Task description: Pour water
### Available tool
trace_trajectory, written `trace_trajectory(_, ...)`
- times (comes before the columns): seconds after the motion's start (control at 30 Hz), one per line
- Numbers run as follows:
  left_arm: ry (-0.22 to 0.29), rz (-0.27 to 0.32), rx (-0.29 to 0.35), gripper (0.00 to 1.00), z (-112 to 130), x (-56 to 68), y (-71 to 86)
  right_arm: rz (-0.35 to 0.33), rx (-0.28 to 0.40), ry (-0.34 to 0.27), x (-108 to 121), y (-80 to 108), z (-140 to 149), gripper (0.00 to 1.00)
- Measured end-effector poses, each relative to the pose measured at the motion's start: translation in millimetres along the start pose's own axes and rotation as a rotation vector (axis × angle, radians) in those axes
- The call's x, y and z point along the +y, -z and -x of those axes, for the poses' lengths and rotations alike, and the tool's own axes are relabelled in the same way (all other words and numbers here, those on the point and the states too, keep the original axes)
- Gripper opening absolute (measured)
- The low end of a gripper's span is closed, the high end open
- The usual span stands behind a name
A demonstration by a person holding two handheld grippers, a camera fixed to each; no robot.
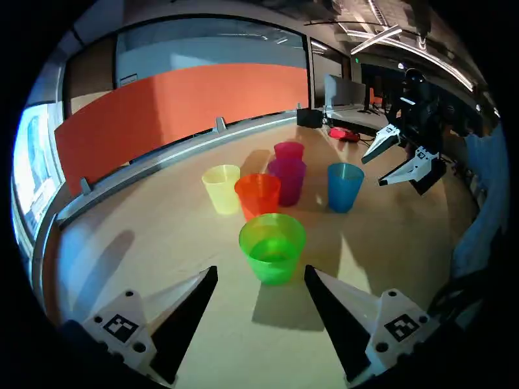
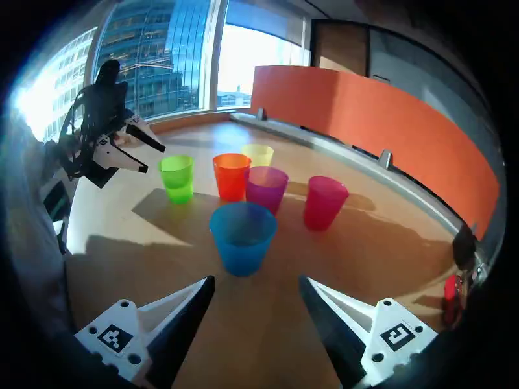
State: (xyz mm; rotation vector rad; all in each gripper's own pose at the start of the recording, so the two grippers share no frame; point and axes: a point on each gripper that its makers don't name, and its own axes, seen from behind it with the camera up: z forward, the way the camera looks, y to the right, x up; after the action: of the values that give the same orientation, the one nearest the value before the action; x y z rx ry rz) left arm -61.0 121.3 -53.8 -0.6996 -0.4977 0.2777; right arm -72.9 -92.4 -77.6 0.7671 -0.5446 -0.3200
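My left gripper [image 1: 259,269] stood wide open with nothing between its fingers. The green cup [image 1: 272,249] sat upright on the wooden table [image 1: 162,259] just ahead of the tips, in line with the gap but not touched by either finger. The lower part of that cup looked a deeper shade than the rim; I could not tell whether that was water.

Behind it, in the left gripper view, stood the orange cup [image 1: 258,194], with the yellow cup [image 1: 222,188] close at its left and the purple cup [image 1: 287,180] close at its right. The pink cup [image 1: 289,150] was just behind the purple one, and the blue cup [image 1: 344,186] stood a little apart to the right. All were upright and open-mouthed. A long orange panel [image 1: 175,110] ran along the far edge of the table, and a small red thing [image 1: 344,134] lay near the far corner, too small to name.

My right gripper [image 2: 256,279] was spread just as wide and held nothing either. In the right gripper view the blue cup [image 2: 242,236] was the nearest, standing just ahead of the gap and clear of both fingers. The purple, orange and yellow cups clustered beyond it, the pink one off to the right and the green one to the left, near my other gripper. Tall windows [image 2: 149,52] rose behind.
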Motion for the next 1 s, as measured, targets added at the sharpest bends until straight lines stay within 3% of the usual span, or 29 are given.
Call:
trace_trajectory(0.33,0.064,-0.107,0.112,0.99,-20,-19.3,28.6,0.106,0.113,-0.069,14,30.2,-18,0.99)
trace_trajectory(1.0,0.154,-0.338,0.398,0.99,-75,-51.3,93.0,0.450,0.445,-0.198,74,101.3,-80,0.99)
